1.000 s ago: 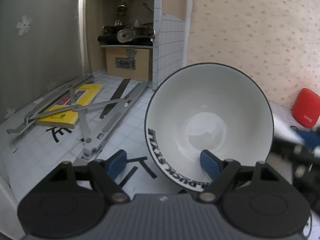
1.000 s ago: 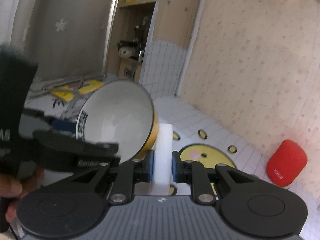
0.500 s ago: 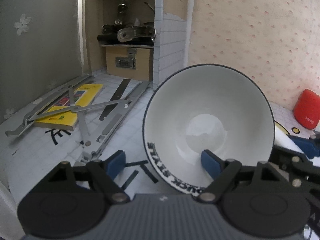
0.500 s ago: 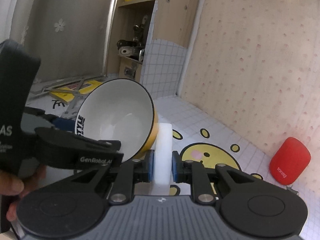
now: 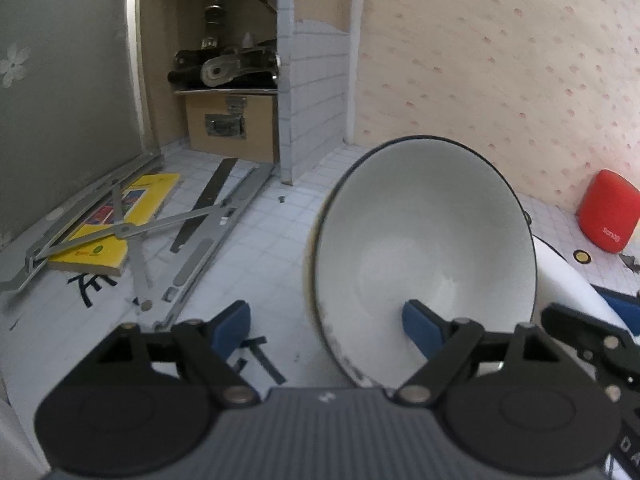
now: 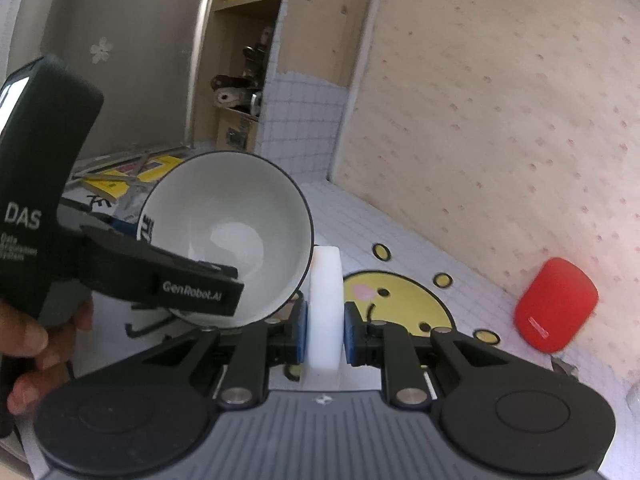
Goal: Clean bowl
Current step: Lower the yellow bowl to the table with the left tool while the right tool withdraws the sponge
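Observation:
A white bowl point(image 5: 424, 248) with a dark rim and black lettering is tilted on its side, opening toward me. My left gripper point(image 5: 326, 322) holds it by the rim, one blue pad inside the bowl, the other outside. The bowl also shows in the right wrist view point(image 6: 228, 236), with the left gripper's body point(image 6: 120, 264) at the left. My right gripper point(image 6: 323, 330) is shut on a white sponge block point(image 6: 326, 292), which stands just right of the bowl's rim, touching or nearly touching it.
A red speaker point(image 6: 556, 304) lies at the right by the dotted wall. A yellow smiley print point(image 6: 400, 304) marks the tiled surface. A yellow book point(image 5: 116, 220) and metal folding rails point(image 5: 192, 240) lie at the left. A shelf point(image 5: 228, 80) with tools stands behind.
The bowl has turned in the left gripper, its lettering swinging out of the left view. The right gripper with the sponge has come closer to the bowl's rim.

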### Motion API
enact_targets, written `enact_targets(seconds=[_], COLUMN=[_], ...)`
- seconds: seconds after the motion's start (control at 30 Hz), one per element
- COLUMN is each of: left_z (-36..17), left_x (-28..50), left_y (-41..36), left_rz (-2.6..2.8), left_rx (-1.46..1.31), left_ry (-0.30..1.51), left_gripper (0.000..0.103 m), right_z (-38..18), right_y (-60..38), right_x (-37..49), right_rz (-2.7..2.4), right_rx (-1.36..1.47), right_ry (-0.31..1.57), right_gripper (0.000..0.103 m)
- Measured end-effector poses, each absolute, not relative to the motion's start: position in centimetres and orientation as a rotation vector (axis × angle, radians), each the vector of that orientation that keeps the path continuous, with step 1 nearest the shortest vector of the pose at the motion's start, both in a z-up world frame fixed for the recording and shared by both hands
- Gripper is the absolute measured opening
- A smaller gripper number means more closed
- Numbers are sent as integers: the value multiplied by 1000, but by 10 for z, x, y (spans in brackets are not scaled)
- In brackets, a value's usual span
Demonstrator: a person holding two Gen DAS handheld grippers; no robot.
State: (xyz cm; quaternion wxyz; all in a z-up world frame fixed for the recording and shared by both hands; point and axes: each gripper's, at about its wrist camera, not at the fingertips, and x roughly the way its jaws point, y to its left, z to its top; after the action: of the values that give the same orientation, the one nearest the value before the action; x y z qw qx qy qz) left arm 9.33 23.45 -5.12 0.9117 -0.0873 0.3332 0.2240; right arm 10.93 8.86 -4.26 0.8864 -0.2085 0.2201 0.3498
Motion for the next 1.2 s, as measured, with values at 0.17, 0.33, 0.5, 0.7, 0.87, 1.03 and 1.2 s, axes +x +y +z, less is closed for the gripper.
enact_targets(seconds=[0.17,0.33,0.5,0.7,0.87,1.03,1.2], left_z=[-53,-54,-50,-48,-44,-42,-40], left_x=[99,104,107,108,108,106,104], left_y=[228,216,206,203,194,188,183], left_rz=[440,431,418,419,417,415,410], left_rx=[-171,-151,-137,-131,-97,-76,-67], left_ry=[697,699,690,689,677,662,655], left_gripper=[85,85,85,86,86,90,90], right_z=[-45,-44,-44,-43,-43,-43,-44], right_y=[68,47,28,2,-23,-42,-66], right_x=[111,111,111,110,110,112,112], right_rz=[679,638,600,534,476,420,371], right_rx=[-423,-410,-397,-349,-294,-263,-235], right_ry=[468,473,478,488,499,502,505], right_gripper=[17,17,17,17,17,17,17])
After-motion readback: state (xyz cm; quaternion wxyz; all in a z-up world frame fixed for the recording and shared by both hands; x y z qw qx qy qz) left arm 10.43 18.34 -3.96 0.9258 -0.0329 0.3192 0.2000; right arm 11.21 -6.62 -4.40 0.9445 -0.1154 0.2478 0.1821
